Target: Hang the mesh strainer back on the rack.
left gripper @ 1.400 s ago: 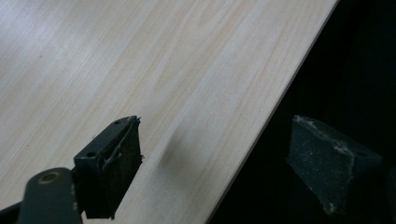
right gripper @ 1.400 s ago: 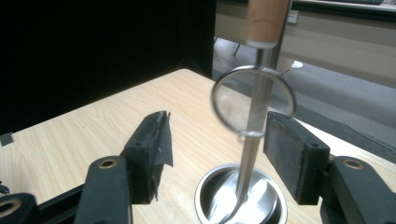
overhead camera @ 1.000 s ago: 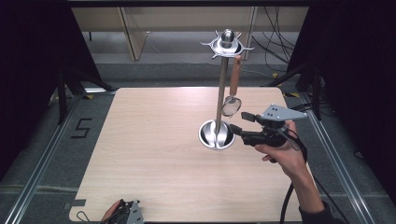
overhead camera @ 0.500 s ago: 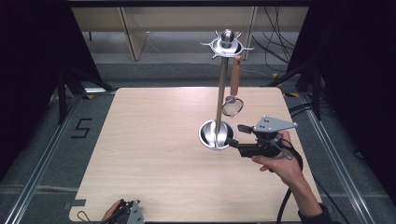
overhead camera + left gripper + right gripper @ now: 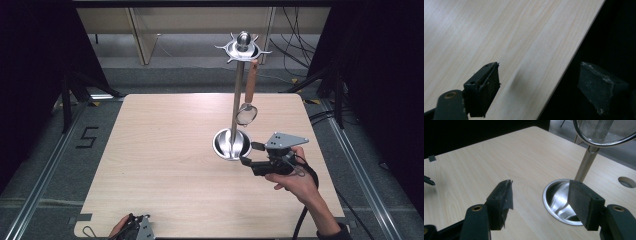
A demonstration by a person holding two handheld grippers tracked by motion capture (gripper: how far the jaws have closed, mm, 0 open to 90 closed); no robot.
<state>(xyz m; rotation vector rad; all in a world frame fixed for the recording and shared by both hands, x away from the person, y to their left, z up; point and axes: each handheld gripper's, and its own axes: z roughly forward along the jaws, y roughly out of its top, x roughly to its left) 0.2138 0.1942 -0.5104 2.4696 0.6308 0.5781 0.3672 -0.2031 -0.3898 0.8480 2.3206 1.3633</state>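
Observation:
A metal stand rises from a round bowl-like base (image 5: 231, 145) to a hook ring (image 5: 243, 47) at the top of its pole. A small mesh strainer (image 5: 247, 114) with a wooden handle hangs from that ring. My right gripper (image 5: 247, 153) is open just right of the base, with nothing between its jaws. In the right gripper view the right gripper (image 5: 541, 202) faces the base (image 5: 556, 200) and pole (image 5: 585, 167), with the strainer (image 5: 604, 131) overhead. My left gripper (image 5: 136, 230) rests at the table's front edge. In the left gripper view the left gripper (image 5: 541, 87) stands open and straddles that edge.
The light wooden table (image 5: 165, 150) has a small round hole (image 5: 627, 182) near the stand. Dark floor, cables and metal rails surround the table. A floor mark "5" (image 5: 86, 137) lies to the left.
My right gripper has drawn back from the hanging strainer, toward the front edge and slightly left, still open. The strainer stays on its hook. The left gripper has not moved.

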